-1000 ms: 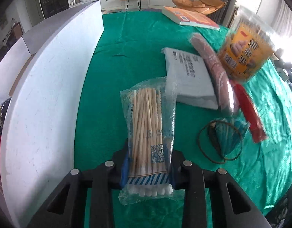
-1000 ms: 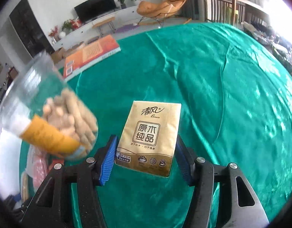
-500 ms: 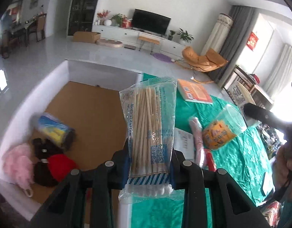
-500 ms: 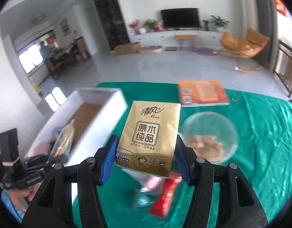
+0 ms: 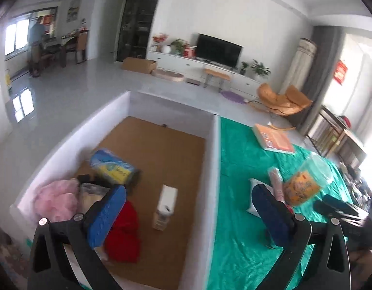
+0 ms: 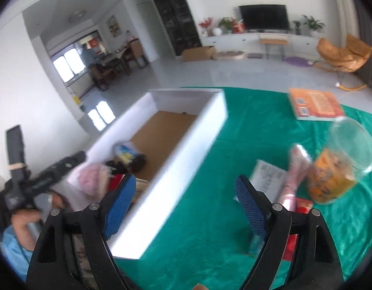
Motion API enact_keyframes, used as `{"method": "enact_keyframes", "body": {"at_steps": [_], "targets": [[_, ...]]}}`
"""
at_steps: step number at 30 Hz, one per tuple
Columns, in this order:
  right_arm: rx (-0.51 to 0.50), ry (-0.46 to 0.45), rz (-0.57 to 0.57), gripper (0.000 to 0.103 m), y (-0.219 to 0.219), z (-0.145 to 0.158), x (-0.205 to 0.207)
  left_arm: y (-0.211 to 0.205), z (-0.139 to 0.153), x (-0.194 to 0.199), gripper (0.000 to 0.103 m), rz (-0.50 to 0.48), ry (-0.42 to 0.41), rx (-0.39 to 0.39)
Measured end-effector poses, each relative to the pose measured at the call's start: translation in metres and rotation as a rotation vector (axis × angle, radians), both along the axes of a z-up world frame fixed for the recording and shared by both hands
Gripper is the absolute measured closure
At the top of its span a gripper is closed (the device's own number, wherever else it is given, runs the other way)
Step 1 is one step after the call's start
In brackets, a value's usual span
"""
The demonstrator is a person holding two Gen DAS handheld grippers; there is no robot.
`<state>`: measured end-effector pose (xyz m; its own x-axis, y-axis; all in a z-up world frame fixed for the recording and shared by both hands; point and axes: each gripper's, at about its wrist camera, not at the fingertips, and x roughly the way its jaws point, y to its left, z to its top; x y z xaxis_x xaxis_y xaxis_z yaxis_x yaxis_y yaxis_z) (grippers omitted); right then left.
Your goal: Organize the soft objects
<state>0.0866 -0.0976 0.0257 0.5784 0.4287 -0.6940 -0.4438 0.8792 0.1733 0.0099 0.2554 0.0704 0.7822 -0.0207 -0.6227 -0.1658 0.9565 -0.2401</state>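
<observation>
Left gripper (image 5: 188, 213): jaws opening, spread wide, nothing between the blue pads (image 5: 106, 215). It hangs over the white box (image 5: 216, 159), pointing down into it.

Right gripper (image 6: 183, 207): jaws opening, also empty. It sits over the near right wall of the box, partly over the green tablecloth (image 6: 210, 217). The left gripper shows at the left edge of the right wrist view, held by a hand (image 6: 24, 224).

Box contents, on the brown floor, near to far:
- red soft item (image 5: 124, 236), nearest, by the left pad;
- swab packet (image 5: 164, 206), blurred, standing tilted near the middle of the floor, apart from the rest;
- pink puff (image 5: 56, 204) against the left wall;
- crinkled packet (image 5: 91, 193) just beside the puff, identity unclear;
- dark item (image 5: 85, 178) behind it;
- blue-and-yellow roll (image 5: 113, 168) lying on its side, furthest in.

On the cloth, right of the box: white flat packet (image 6: 268, 178), pink sausage-shaped pack (image 6: 296, 174), red pack (image 6: 303, 204), and clear jar with orange label (image 6: 338, 169), clustered and touching or nearly so. Orange book (image 6: 315, 105) lies well beyond, near the far table edge.
</observation>
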Motion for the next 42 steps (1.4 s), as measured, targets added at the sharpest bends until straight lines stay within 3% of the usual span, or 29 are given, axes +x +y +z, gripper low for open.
{"method": "enact_keyframes", "body": {"at_steps": [2, 5, 9, 13, 16, 18, 27, 42], "targets": [[-0.109, -0.024, -0.150, 0.017, -0.042, -0.036, -0.005, -0.046, -0.003, 0.011, 0.000, -0.132, 0.001, -0.002], [-0.293, 0.007, -0.371, 0.017, -0.102, -0.095, -0.004, -0.118, -0.028, 0.024, 0.000, -0.322, 0.083, 0.006], [-0.383, 0.054, -0.525, 0.017, -0.164, -0.143, -0.013, -0.183, -0.083, 0.041, 0.000, -0.436, 0.184, 0.100], [-0.305, 0.034, -0.555, 0.017, -0.191, -0.149, -0.018, -0.199, -0.131, 0.058, 0.000, -0.414, 0.258, 0.188], [-0.231, 0.068, -0.563, 0.016, -0.202, -0.148, -0.017, -0.193, -0.151, 0.069, 0.000, -0.367, 0.270, 0.223], [-0.241, 0.067, -0.564, 0.015, -0.201, -0.146, -0.019, -0.187, -0.158, 0.082, 0.000, -0.332, 0.269, 0.237], [-0.238, 0.068, -0.564, 0.015, -0.196, -0.149, -0.017, -0.159, -0.185, 0.104, 0.000, -0.232, 0.275, 0.209], [-0.238, 0.068, -0.563, 0.014, -0.196, -0.149, -0.016, -0.155, -0.177, 0.102, 0.000, -0.216, 0.268, 0.210]]}}
